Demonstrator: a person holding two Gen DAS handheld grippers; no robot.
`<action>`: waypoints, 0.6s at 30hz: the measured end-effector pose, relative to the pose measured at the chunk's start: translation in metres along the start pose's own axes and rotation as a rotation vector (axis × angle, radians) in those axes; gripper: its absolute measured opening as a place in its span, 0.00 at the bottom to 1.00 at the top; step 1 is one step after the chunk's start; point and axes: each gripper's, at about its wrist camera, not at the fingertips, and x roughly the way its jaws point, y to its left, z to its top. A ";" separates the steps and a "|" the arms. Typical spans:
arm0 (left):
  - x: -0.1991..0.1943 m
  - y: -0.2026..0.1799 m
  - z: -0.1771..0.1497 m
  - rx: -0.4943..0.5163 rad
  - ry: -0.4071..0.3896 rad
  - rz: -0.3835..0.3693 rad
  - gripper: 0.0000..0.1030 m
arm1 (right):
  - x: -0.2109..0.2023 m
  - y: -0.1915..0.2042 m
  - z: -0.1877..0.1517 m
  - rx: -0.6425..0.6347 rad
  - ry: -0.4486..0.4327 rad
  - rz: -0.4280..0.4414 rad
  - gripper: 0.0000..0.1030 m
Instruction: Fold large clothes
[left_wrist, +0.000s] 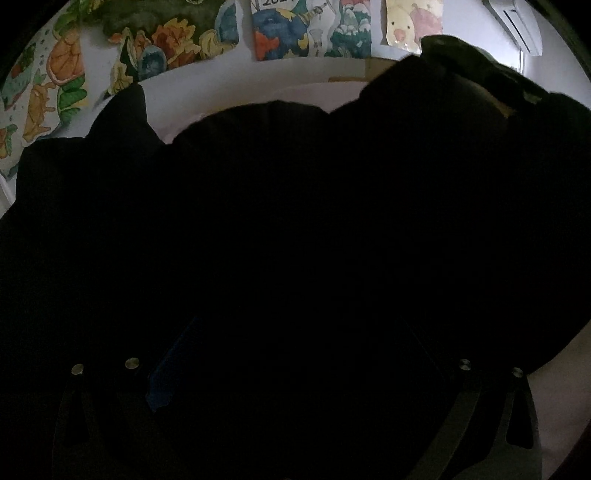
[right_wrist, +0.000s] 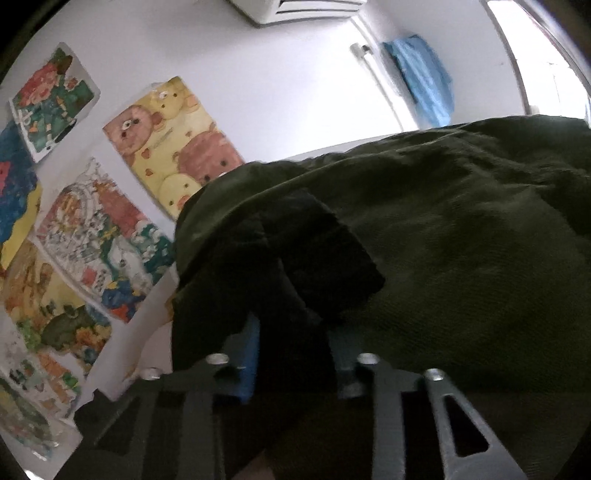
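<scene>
A large dark green garment lies heaped in front of the right wrist camera. My right gripper is shut on a dark fold of it, which is pinched between the blue pads and sticks up past the tips. In the left wrist view the same garment looks almost black and fills most of the picture. My left gripper sits low against it with its fingers spread wide. One blue pad shows faintly on the left. Shadow hides whether the fabric is touching the pads.
A pale surface shows beyond the garment, against a white wall with colourful posters. An air conditioner hangs high on the wall. A blue cloth hangs beside a bright window.
</scene>
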 end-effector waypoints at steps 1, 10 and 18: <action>-0.001 0.002 0.000 -0.007 0.001 -0.007 0.99 | -0.003 0.005 0.000 -0.018 -0.009 0.015 0.17; -0.093 0.068 0.002 -0.143 -0.159 -0.133 0.98 | -0.057 0.094 -0.008 -0.258 -0.144 0.235 0.14; -0.191 0.125 -0.027 -0.235 -0.272 -0.078 0.98 | -0.089 0.225 -0.094 -0.601 -0.139 0.451 0.14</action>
